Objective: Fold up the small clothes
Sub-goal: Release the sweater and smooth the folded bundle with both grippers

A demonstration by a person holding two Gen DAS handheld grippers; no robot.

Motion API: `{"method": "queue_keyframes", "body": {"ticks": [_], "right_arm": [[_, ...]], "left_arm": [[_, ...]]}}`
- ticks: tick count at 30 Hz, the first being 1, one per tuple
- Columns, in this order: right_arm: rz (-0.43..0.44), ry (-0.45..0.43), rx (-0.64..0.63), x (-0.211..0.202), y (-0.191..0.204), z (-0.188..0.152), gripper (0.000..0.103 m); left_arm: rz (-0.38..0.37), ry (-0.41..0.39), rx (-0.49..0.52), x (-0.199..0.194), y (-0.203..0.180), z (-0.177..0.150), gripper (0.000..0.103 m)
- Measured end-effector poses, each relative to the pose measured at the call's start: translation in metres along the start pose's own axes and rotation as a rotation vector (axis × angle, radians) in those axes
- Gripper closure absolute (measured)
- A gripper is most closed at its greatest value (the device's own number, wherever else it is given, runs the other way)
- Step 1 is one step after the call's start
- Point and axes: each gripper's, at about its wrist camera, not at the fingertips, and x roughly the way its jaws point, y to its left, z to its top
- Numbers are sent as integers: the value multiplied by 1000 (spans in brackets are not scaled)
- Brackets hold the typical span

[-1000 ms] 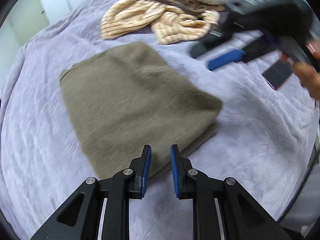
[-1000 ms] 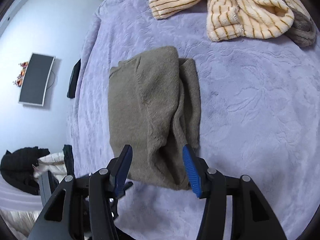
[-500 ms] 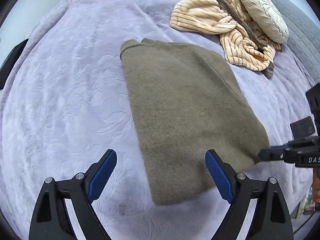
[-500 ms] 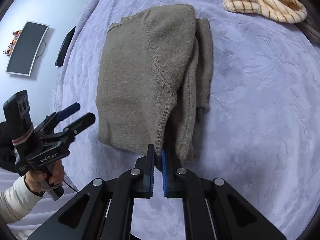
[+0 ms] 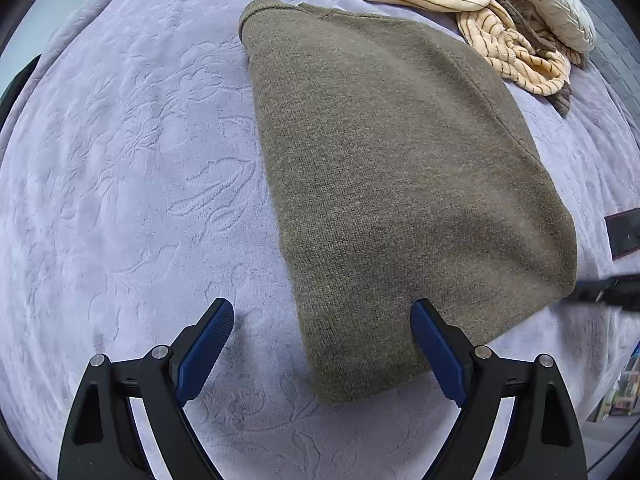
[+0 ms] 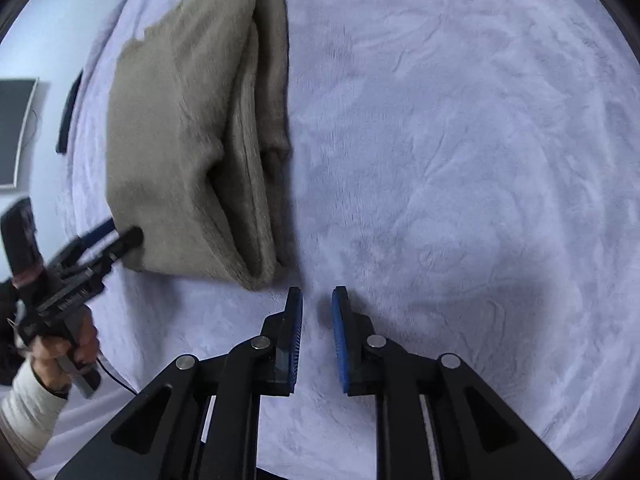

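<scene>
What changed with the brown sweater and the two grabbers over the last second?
The right gripper, pinched shut at the brown sweater half a second ago, has let go and pulled back, slightly open. The left gripper, nearly shut a second ago, spread wide around the near corner. The sweater stays folded on the purple blanket.

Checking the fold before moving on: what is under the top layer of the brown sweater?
In the right wrist view, the brown sweater shows more folded layers of itself stacked beneath along its right edge, on the purple blanket. Anything tucked deeper inside is covered.

Left gripper (image 5: 322, 344) jaws wide apart; right gripper (image 6: 317, 320) jaws narrowly parted, empty.
</scene>
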Motion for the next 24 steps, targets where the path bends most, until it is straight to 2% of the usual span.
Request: {"method": "queue_keyframes", "body": {"ticks": [4,8,11,13,17,24], "right_arm": [[97,-160,-1,-36,15,43,84],[138,-193,-69,-34,54,96,84],[73,-163,-117,-13,85,114,80],[14,-136,-131,5,90,119,66],[-76,-121,-128,29,83,116,65],[-94,-125,-108,24,72,114,66]], "left_arm": [[9,8,10,4,-2,-3,13],[13,21,-3,9,-3,-3,10],[6,29,-15,11,-2,-2,10],[0,34,-23,13,-2,-1,10],[-18,46,-40,15,0,-4,10],[-23,66,-53,16,4,-2,10]]}}
